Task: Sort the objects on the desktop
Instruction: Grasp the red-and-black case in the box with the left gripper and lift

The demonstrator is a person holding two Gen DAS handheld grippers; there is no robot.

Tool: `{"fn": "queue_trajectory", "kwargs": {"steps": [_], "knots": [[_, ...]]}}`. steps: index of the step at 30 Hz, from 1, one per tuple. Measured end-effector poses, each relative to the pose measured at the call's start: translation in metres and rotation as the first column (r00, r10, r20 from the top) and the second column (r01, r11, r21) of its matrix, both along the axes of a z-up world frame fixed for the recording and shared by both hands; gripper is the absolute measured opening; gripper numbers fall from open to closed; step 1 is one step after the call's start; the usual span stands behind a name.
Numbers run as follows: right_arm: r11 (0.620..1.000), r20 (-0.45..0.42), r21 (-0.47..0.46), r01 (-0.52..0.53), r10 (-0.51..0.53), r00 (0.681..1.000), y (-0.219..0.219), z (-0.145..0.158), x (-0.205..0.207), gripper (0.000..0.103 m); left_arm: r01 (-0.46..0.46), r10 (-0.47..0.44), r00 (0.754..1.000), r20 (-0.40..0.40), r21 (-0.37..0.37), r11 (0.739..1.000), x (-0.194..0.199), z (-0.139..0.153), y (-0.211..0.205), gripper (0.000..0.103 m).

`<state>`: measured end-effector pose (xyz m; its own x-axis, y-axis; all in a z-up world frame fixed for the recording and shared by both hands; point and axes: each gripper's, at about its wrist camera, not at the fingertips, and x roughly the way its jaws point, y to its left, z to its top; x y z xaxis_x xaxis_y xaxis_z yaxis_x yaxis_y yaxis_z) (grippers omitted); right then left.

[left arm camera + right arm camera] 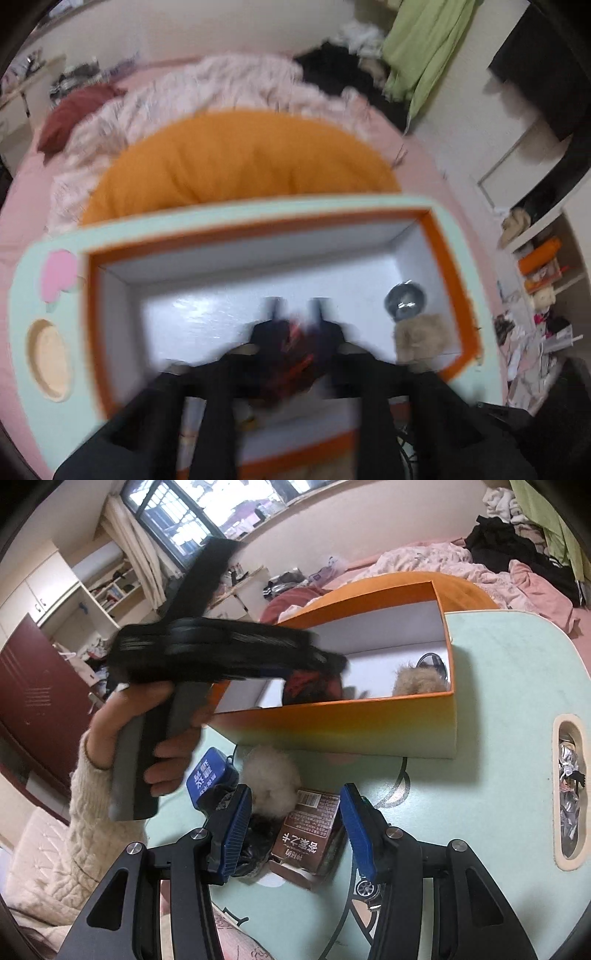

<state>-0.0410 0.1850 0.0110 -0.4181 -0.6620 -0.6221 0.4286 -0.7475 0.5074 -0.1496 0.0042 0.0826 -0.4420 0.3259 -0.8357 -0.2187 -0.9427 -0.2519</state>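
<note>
A pale green bench (509,709) stands over a pink bed, with an orange cushion (240,162) just behind it. An oval cut-out (569,797) at the right edge of the bench holds crumpled silver foil.

On the far part of the bench stands an open orange box (369,720) with white inner walls. Inside it, at the right end, a round dark metal object (405,301) lies on the floor of the box, and a tan fur ball (421,338) lies just beside it, on the near side.

The left gripper (295,314), held in a hand (162,738) with a cream knitted sleeve, reaches down into the box from the left. A dark red and black object (308,685) sits between its jaws, low in the box. This view is blurred, so it cannot be told if the jaws clench on the object or if it is already released.

The right gripper (295,830) hovers over the near part of the bench, its blue jaws apart and grasping nothing. Under and between them lie a brown carton (310,834) with printed characters, a white fluffy ball (271,779) just behind it, a blue tin (210,775) to the left, and a crumpled black item (255,845) touching the carton. A small toy car (367,888) shows near the right jaw.
</note>
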Motion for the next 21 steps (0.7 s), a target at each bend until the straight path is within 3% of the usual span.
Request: {"fn": "queue_trajectory", "kwargs": {"steps": [2,4,5,7,10,12,13,16,18,21], "knots": [[1.000,-0.002,-0.003,0.001,-0.001,1.000,0.001,0.001,0.000,0.049,0.013,-0.012,1.000,-0.026,0.025,1.000,0.006,0.017,-0.008,0.008],[1.000,-0.004,-0.004,-0.002,0.002,1.000,0.000,0.001,0.000,0.049,0.008,-0.009,1.000,-0.027,-0.015,1.000,0.006,0.021,-0.011,0.013],[1.000,-0.004,-0.003,-0.001,0.001,1.000,0.000,0.001,0.000,0.049,0.002,-0.003,1.000,-0.003,-0.043,0.999,0.004,0.017,-0.009,0.032],[1.000,-0.002,-0.001,-0.003,0.003,1.000,0.000,0.000,-0.001,0.049,-0.002,0.011,0.995,0.103,-0.082,0.997,-0.002,0.000,-0.007,0.048],[1.000,0.002,0.001,-0.006,0.006,1.000,0.001,-0.002,-0.001,0.049,0.068,-0.055,0.982,0.180,-0.072,0.995,0.004,-0.013,0.004,0.048],[1.000,0.005,-0.001,-0.006,0.006,1.000,0.001,-0.002,-0.002,0.049,0.125,-0.094,0.979,0.183,-0.164,0.979,0.007,-0.016,0.018,0.048],[1.000,0.006,-0.004,-0.006,0.006,1.000,0.001,-0.002,-0.003,0.049,0.149,-0.112,0.976,0.187,-0.199,0.969,0.006,-0.018,0.024,0.054],[1.000,0.008,-0.004,-0.002,0.002,1.000,0.001,-0.003,-0.004,0.049,0.202,-0.147,0.964,0.223,-0.247,0.948,-0.004,-0.027,0.035,0.055],[1.000,0.009,-0.002,-0.003,0.003,1.000,0.000,-0.002,-0.004,0.049,0.207,-0.155,0.952,0.266,-0.182,0.961,-0.014,-0.035,0.030,0.058],[1.000,0.009,-0.004,-0.001,0.001,1.000,0.001,-0.002,-0.003,0.049,0.160,-0.123,0.964,0.238,-0.147,0.976,-0.022,-0.031,0.018,0.052]]}}
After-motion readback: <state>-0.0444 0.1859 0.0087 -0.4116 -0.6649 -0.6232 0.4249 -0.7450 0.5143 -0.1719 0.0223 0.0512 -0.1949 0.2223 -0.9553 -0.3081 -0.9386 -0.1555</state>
